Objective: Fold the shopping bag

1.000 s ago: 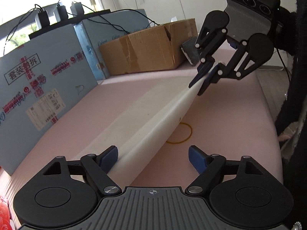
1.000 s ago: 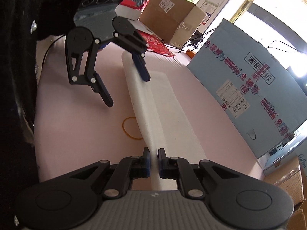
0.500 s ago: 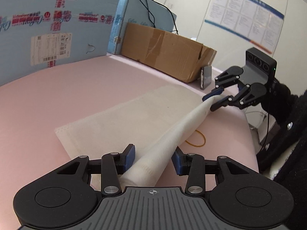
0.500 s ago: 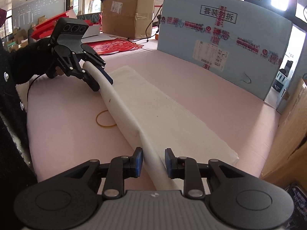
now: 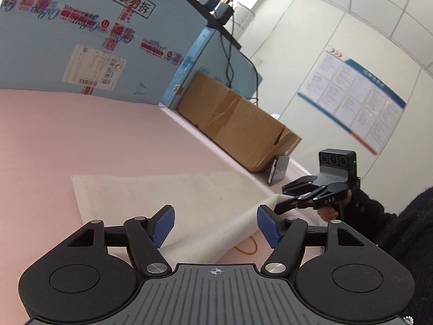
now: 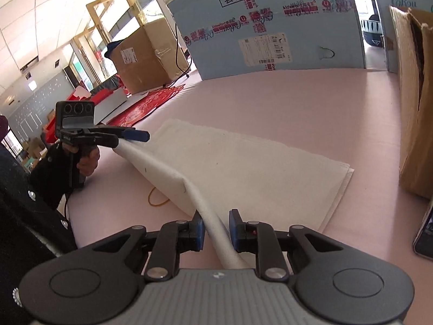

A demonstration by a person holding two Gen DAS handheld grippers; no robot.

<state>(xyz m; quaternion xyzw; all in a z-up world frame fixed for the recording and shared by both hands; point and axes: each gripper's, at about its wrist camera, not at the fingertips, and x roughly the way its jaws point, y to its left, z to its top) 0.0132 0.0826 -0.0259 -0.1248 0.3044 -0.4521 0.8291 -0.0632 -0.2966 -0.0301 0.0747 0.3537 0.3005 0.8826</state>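
The white shopping bag [image 5: 173,197] lies flat on the pink table [image 5: 81,135], with its near long edge lifted into a fold. My left gripper [image 5: 215,226] is open; the bag's folded edge lies between its blue fingers without being pinched. In the right wrist view the left gripper [image 6: 135,138] hovers at the far end of the fold. My right gripper [image 6: 216,228] has its jaws slightly apart around the rolled edge of the bag [image 6: 243,168]. The right gripper also shows in the left wrist view [image 5: 281,207].
A yellow rubber band [image 5: 246,247] lies on the table beside the fold, also in the right wrist view [image 6: 157,197]. A brown cardboard box [image 5: 238,127] and a large blue box [image 5: 81,40] stand behind. A phone [image 6: 425,233] lies at the right.
My left gripper has opened wide and let go of the bag's folded edge. The right gripper's jaws have parted slightly. The lifted fold has sagged lower toward the table.
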